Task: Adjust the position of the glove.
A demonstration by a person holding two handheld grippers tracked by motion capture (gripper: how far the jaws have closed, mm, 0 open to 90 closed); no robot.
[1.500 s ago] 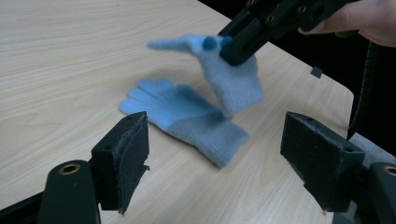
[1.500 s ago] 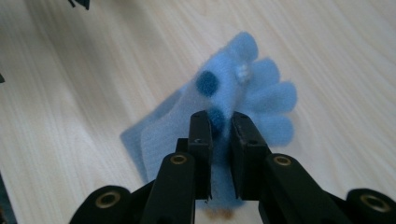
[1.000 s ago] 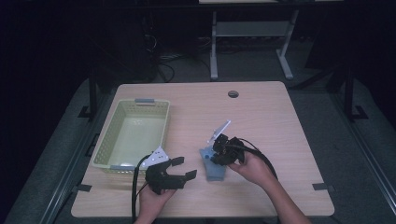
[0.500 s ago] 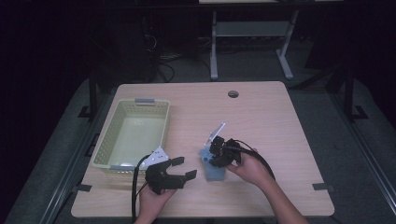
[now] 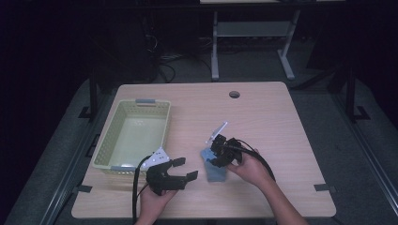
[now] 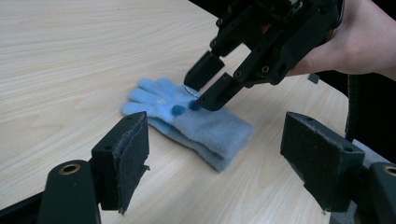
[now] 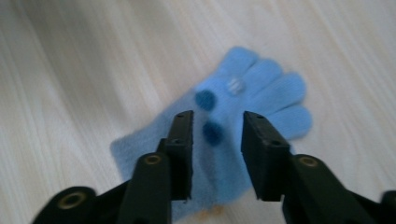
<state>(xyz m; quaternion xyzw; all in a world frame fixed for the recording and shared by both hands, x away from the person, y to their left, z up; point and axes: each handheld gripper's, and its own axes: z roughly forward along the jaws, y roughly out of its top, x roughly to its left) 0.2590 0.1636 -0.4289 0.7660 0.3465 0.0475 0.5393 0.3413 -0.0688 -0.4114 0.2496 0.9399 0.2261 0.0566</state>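
In the high view, a light blue glove (image 5: pixel 215 169) lies flat on the wooden tabletop (image 5: pixel 263 112), right of a pale green basket (image 5: pixel 133 136). The right claw (image 5: pixel 217 157) is down over the glove's near end, while the left claw (image 5: pixel 180 169) rests low just left of the glove, its jaws spread wide. In the left gripper view, the left claw (image 6: pixel 233 158) frames the glove (image 6: pixel 187 119) between its parted jaws without touching it; the right claw (image 6: pixel 205 88) comes in from above with its jaws apart, one tip on the glove by a dark blue dot. In the right gripper view, the right claw (image 7: pixel 215 135) is spread over the glove (image 7: pixel 243 98), jaws on either side of a dark dot, fingers of the glove pointing away.
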